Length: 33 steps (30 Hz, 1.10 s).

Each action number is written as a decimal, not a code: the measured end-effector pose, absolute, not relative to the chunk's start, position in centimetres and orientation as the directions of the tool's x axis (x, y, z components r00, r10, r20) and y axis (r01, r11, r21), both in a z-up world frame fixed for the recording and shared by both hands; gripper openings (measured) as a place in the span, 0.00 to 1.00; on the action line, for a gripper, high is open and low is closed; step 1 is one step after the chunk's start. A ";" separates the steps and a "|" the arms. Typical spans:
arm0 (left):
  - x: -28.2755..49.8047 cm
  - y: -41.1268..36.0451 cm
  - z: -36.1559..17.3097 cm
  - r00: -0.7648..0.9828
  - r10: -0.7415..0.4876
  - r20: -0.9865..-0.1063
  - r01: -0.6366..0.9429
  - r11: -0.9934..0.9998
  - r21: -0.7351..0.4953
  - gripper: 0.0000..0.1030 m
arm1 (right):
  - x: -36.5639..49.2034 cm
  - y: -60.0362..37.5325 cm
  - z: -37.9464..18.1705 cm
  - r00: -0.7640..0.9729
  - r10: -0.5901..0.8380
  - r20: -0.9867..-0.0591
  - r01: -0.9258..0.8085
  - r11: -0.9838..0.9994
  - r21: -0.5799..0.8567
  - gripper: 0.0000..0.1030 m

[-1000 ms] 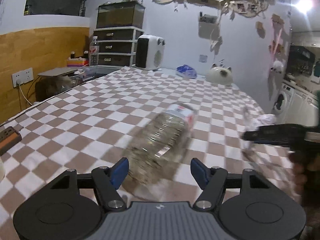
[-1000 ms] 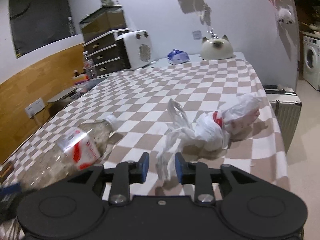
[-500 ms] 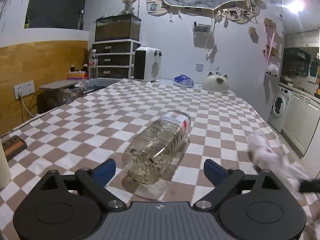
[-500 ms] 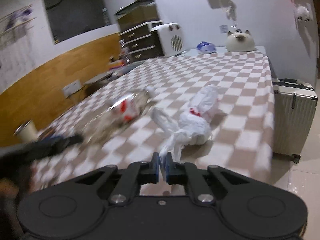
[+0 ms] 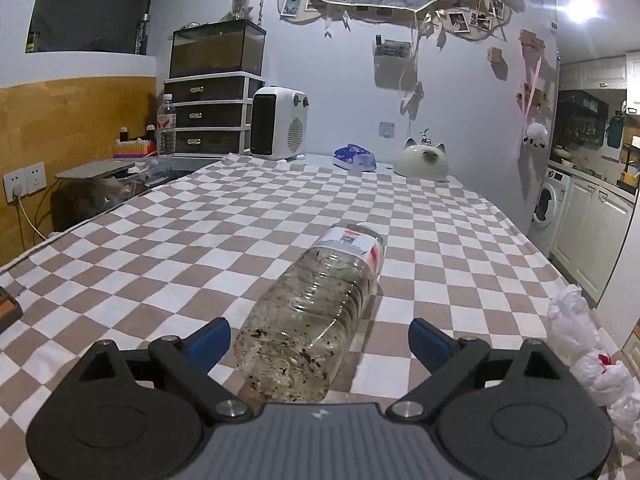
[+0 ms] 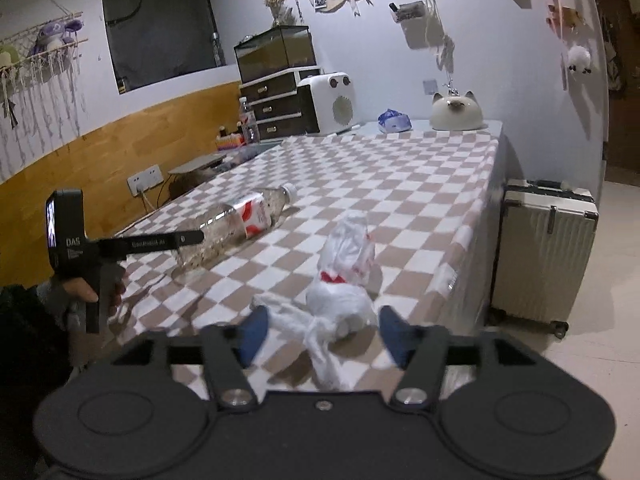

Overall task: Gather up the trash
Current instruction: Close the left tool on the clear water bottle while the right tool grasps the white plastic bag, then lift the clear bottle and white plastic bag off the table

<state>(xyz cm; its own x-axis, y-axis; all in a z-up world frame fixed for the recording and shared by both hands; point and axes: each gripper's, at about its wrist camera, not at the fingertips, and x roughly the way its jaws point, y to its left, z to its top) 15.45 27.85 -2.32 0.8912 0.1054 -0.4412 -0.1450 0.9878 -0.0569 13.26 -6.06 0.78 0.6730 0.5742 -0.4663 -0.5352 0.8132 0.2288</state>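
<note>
Left wrist view first: the left claw (image 5: pixel 318 342) is spread wide, released, its blue fingertips (image 5: pixel 208 340) flanking the base of the plastic bottle (image 5: pixel 316 312) without touching it. The bottle lies on its side on the checkered table (image 5: pixel 200 240), base toward the claw, red-and-white label and neck pointing straight away. That alignment looks deliberate: the fingers sit either side of the widest part, so a squeeze would catch the body squarely. Off to the claw's right, near the table edge, sits the crumpled white plastic bag (image 5: pixel 588 344).

Over to the right wrist view: the right claw (image 6: pixel 320 334) is also released, fingers apart and straddling the bag's twisted tail, which trails back between them. The bag's knotted bulk (image 6: pixel 340 296) lies just ahead. The spread suits soft, bunched film. Ahead and to the left, the bottle rests with the left claw's finger beside its base. Neither piece of trash is gripped yet; both seem staged for pickup.
</note>
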 end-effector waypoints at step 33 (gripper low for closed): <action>19.5 29.3 -2.3 0.812 0.080 -0.579 -0.095 0.995 0.003 0.67 | 19.2 -1.1 -3.6 0.656 0.505 -0.561 -0.406 0.863 0.301 0.47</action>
